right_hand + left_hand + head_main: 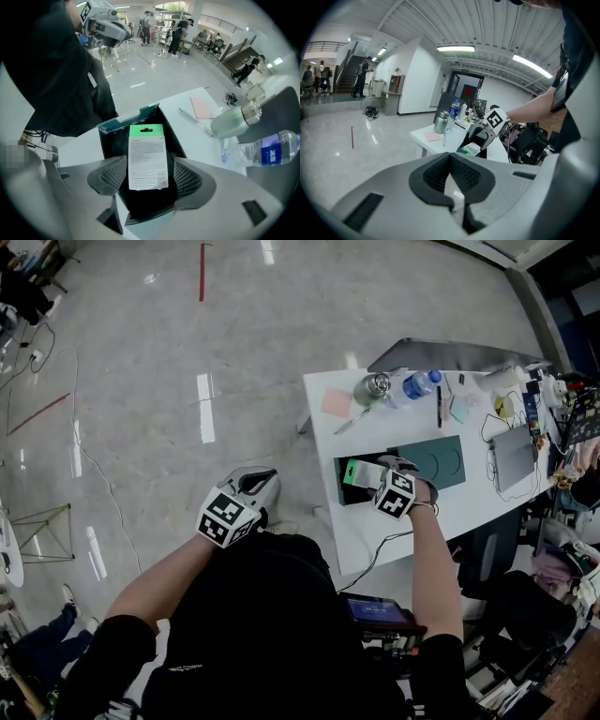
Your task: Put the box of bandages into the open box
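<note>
Now my right gripper (150,179) hangs mid-frame over the open box (109,137), jaws parted just wider than the box of bandages (148,154) sitting inside it, so they grip nothing, while my left gripper (450,164), closed and empty, idles lower left, off the table (375,427), unneeded.

My right claw (395,491) hangs over the dark open box (343,491) on the white counter (375,432). The green-and-white box of bandages (357,472) shows within its outline. My left claw (234,512) hangs off the counter, above the floor.
</note>
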`<control>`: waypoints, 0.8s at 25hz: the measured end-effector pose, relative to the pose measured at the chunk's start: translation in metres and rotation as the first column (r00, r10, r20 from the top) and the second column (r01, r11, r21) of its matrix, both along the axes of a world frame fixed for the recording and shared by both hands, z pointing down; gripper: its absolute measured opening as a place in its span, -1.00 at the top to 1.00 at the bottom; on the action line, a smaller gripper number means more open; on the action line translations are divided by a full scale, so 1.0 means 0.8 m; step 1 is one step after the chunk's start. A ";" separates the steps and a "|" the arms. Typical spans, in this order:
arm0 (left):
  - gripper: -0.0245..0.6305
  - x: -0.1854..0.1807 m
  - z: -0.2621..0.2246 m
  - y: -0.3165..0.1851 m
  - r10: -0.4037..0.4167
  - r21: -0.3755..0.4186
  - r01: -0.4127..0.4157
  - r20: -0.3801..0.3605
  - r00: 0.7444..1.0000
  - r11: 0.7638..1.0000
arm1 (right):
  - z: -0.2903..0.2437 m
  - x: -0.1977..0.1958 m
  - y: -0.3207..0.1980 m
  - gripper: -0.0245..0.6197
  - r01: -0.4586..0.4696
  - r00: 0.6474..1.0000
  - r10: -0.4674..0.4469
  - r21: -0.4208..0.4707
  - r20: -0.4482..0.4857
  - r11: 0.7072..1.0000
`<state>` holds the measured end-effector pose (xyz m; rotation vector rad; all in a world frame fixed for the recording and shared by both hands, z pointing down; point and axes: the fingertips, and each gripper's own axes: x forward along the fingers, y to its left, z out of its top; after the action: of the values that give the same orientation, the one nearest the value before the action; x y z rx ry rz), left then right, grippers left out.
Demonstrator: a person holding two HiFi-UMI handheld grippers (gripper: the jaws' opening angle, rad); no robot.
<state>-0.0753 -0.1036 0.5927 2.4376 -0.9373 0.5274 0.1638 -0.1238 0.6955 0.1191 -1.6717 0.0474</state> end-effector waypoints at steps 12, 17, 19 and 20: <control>0.90 0.028 -0.006 0.005 0.137 0.011 -0.137 -0.015 0.990 0.991 | -0.074 0.014 0.003 0.24 -0.267 0.960 0.240 0.204 0.146 0.942; 0.90 0.048 -0.008 0.011 0.199 0.017 -0.199 -0.018 0.980 0.980 | -0.110 0.025 0.019 0.51 -0.391 0.912 0.328 0.278 0.245 0.878; 0.90 0.059 -0.006 0.013 0.233 0.023 -0.232 -0.022 0.972 0.972 | -0.121 0.033 0.028 0.60 -0.443 0.888 0.363 0.311 0.282 0.841; 0.90 0.065 -0.005 0.014 0.251 0.026 -0.251 -0.022 0.968 0.968 | -0.126 0.038 0.033 0.66 -0.469 0.875 0.380 0.328 0.299 0.820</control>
<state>-0.0231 -0.0922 0.5885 2.5945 -0.6296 0.5726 0.1944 -0.0972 0.5949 0.8267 -1.8306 0.0659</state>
